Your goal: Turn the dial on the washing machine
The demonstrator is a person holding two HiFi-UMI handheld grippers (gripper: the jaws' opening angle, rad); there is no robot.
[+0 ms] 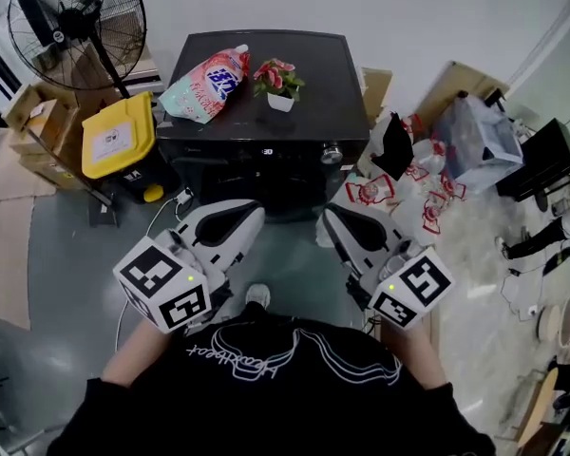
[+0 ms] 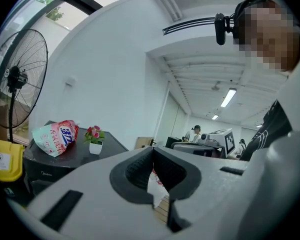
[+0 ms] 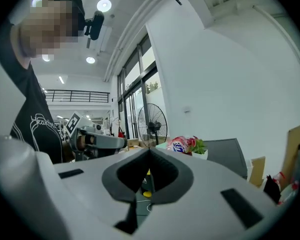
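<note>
The dial [image 1: 332, 152] sits at the right end of the front panel of the washing machine [image 1: 318, 69], almost straight ahead of the right gripper [image 1: 333, 216]. The left gripper [image 1: 250, 214] is farther from it. Both grippers have their jaws closed together and hold nothing.
</note>
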